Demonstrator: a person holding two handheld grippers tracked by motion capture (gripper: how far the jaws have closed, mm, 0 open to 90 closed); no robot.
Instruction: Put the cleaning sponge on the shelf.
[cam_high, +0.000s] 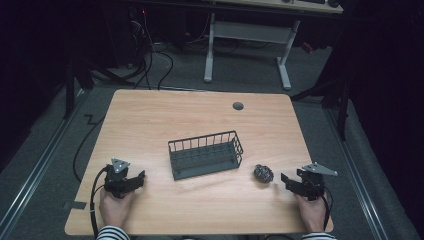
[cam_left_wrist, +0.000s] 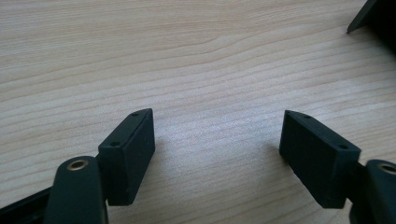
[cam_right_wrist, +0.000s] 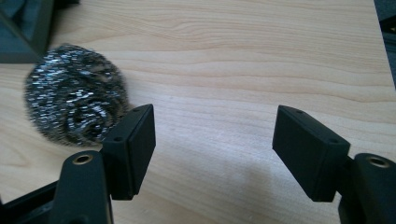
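Note:
A steel wool scourer (cam_high: 263, 173) lies on the wooden table (cam_high: 200, 115), to the right of a dark wire basket (cam_high: 206, 169) that sits at the table's middle. My right gripper (cam_high: 291, 176) rests near the front right edge, open and empty, its jaws facing the scourer. In the right gripper view the scourer (cam_right_wrist: 74, 95) is just beyond and outside the left jaw of that gripper (cam_right_wrist: 215, 109), not between the jaws. My left gripper (cam_high: 137, 179) rests at the front left, open. Bare wood shows between the jaws of the left gripper (cam_left_wrist: 217, 114).
A corner of the basket (cam_left_wrist: 373, 18) shows at the top right of the left gripper view, and another corner of the basket (cam_right_wrist: 23, 32) at the top left of the right gripper view. A cable hole (cam_high: 238, 106) sits near the far edge. Another desk's legs (cam_high: 210, 50) stand beyond.

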